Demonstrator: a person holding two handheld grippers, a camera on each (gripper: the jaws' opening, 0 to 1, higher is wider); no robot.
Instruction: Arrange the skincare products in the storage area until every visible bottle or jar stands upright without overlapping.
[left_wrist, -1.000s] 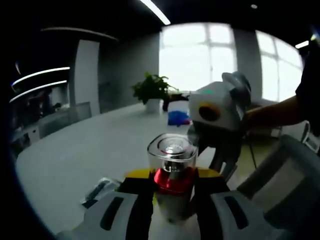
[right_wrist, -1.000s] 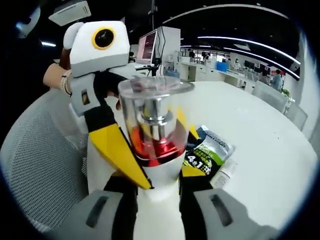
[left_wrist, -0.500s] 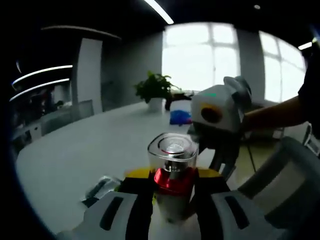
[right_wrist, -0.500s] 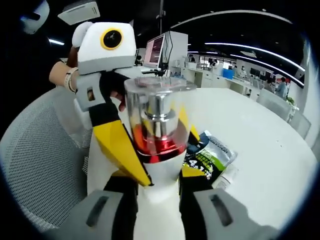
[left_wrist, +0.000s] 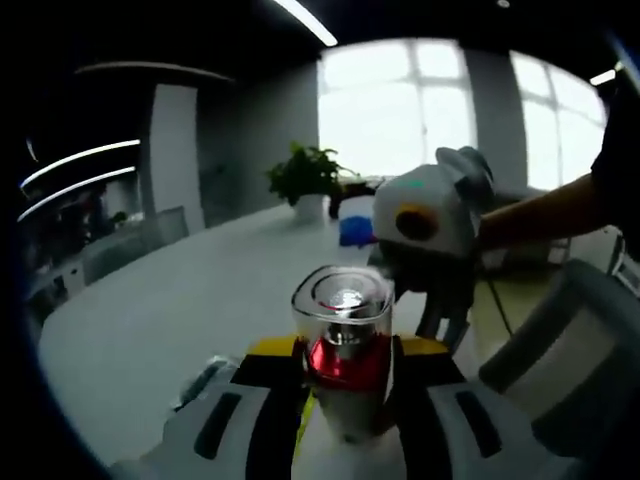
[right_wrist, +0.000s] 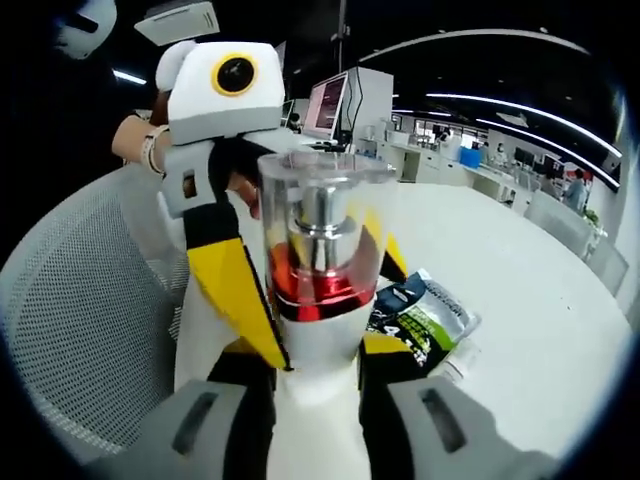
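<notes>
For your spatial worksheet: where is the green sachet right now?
In the right gripper view the sachet lies flat on the white table, right of the bottle.

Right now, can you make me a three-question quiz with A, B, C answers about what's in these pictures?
1. Where does the green and black sachet lie?
A. flat on the white table
B. on the mesh chair
C. on top of the bottle

2. What colour is the band under the bottle's clear cap?
A. blue
B. red
C. green

3. What is happening to the bottle?
A. it lies on its side on the table
B. it stands alone on the table
C. both grippers' fingers clamp it

Answers: 1 A, the sachet rests on the tabletop behind the bottle. 2 B, a shiny red ring shows below the cap. 3 C, the right gripper and left gripper each close on its white body.
</notes>
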